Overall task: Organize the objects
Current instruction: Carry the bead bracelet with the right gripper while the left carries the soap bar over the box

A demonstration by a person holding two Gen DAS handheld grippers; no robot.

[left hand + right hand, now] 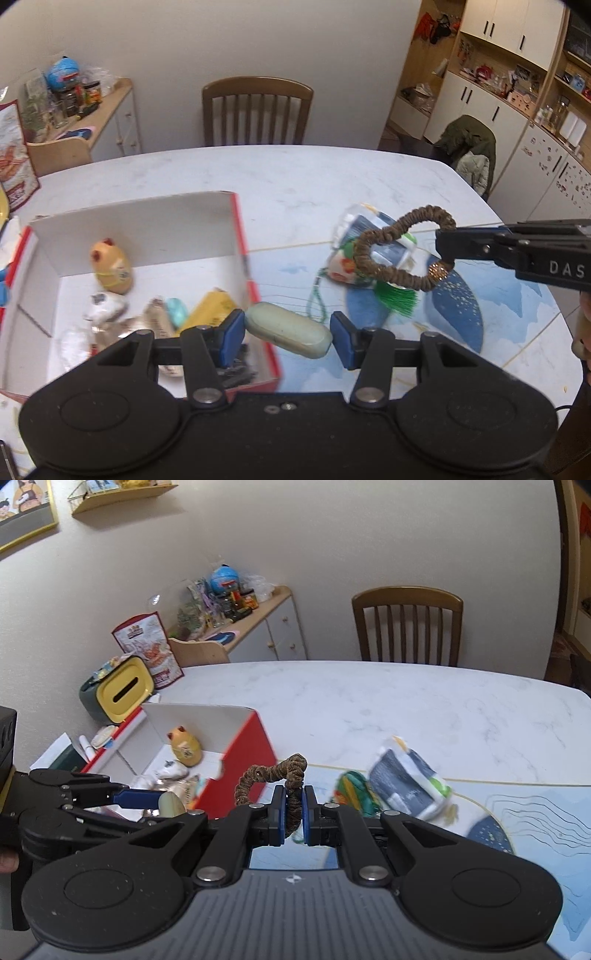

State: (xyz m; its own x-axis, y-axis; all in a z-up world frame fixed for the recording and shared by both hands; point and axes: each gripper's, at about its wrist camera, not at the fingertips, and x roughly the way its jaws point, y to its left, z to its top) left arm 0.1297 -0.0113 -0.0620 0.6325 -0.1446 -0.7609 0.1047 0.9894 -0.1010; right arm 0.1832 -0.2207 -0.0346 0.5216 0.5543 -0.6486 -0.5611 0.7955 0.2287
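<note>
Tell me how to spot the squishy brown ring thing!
Find the big white table and the red box with white insides. Just right of the box, the right gripper pinches a brown scrunchie in the air. It is the only ruffled loop; the pale green bar beside it is smooth and solid.

even, soft indoor light — fisheye bending and dark corners at the edges, motion blur across the table's objects.

I am holding my left gripper (288,334) clamped on a pale green case, my right gripper (294,814) pinching a brown scrunchie
</note>
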